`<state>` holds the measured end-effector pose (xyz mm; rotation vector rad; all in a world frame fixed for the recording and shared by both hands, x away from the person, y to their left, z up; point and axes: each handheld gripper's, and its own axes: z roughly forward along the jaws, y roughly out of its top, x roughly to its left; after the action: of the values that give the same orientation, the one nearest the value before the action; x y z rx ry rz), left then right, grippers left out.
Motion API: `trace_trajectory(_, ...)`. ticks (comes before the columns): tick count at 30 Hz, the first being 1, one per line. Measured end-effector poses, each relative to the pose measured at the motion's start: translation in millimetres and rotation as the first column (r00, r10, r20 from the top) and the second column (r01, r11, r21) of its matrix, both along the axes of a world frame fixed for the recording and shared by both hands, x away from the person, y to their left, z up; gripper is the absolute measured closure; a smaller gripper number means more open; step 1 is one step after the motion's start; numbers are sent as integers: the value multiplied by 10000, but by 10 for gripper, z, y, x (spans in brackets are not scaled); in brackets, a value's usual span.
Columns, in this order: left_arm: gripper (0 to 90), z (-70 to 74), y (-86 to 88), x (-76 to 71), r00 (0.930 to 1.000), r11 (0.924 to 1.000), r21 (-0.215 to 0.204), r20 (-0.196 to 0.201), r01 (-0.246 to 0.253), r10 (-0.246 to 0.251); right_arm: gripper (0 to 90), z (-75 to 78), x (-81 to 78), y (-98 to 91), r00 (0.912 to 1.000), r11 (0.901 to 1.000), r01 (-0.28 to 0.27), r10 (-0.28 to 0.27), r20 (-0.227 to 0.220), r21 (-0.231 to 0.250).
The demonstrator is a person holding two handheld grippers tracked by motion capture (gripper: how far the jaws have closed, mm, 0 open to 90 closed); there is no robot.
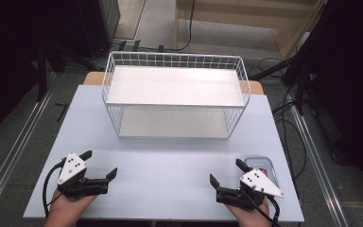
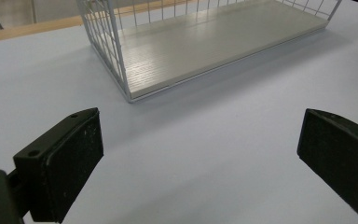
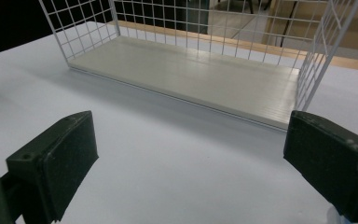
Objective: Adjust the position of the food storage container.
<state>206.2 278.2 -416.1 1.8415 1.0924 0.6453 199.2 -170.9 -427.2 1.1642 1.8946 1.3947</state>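
Wire rack (image 1: pixel 175 97) mid-table; small container (image 1: pixel 264 166) beside R gripper (image 1: pixel 227 173).

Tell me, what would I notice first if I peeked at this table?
A big white wire shelf rack with two boards stands at the far middle of the pale blue table. Near the front edge, the left hand-held gripper and right hand-held gripper wait with jaws wide open, holding nothing.

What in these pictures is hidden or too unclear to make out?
- Clear box, high view: the right gripper covers part of it; the pink thing inside is too small to identify.
- Wire rack, high view: its upper shelf hides the back of the lower shelf.
- Rack, left gripper view: the top edge cuts it off.
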Motion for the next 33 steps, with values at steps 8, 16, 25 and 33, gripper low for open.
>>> trace_trajectory(8,5,39,-57,-42,9998,9998,135,102,166,-168,30,-37,30,-81,9998,9998,-15,18,-186,202)
trace_trajectory(16,5,24,-24,-39,10000,10000,44,9,11,-11,47,3,-5,-130,10000,9997,1,-1,-13,251)
trace_trajectory(25,5,-30,-24,8,9996,9996,222,-242,153,-148,99,-10,2,-306,9995,9995,260,-256,-204,185)
trace_trajectory(33,5,-37,-65,37,9992,9995,165,-295,264,-259,231,-74,31,-672,9910,9931,1147,-1127,-725,250)
